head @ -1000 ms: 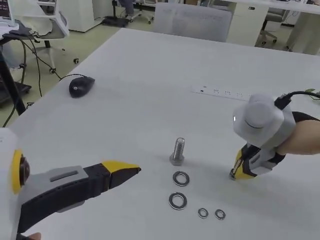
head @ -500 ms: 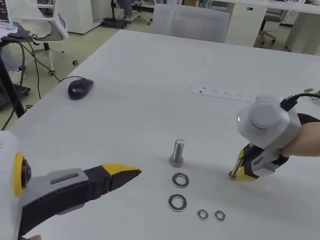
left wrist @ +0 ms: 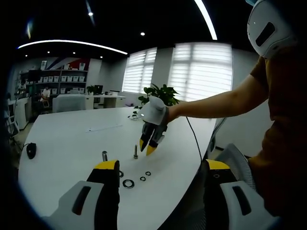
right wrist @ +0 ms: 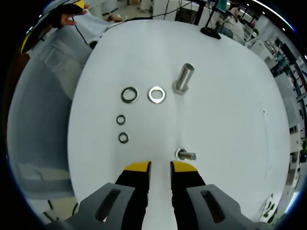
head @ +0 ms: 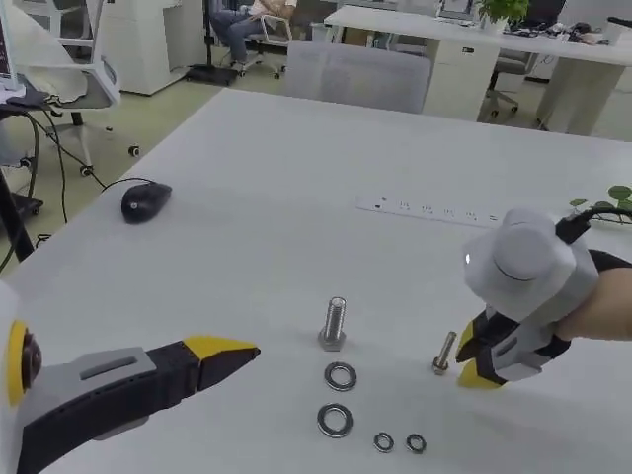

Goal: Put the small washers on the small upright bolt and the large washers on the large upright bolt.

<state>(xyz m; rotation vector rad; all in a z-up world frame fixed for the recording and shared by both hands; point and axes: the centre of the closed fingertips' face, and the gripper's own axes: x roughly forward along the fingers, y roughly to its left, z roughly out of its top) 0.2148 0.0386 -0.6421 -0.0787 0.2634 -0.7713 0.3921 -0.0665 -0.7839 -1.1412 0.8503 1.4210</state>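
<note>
Your right gripper (right wrist: 160, 166), jaws narrowly parted and empty, is nearer: small washers (right wrist: 123, 138) lie ahead-left of its tips, small bolt (right wrist: 184, 155) just ahead. Left gripper (left wrist: 163, 165) gapes wide, well apart.

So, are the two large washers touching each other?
Apart. The head view shows bare table between the upper large washer and the lower large washer.

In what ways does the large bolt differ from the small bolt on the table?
The large bolt is thicker and taller than the small bolt. The large bolt stands by a large washer, well clear of the right gripper; the small bolt stands right at that gripper's tips. Both stand upright, head down, with no washers on.
</note>
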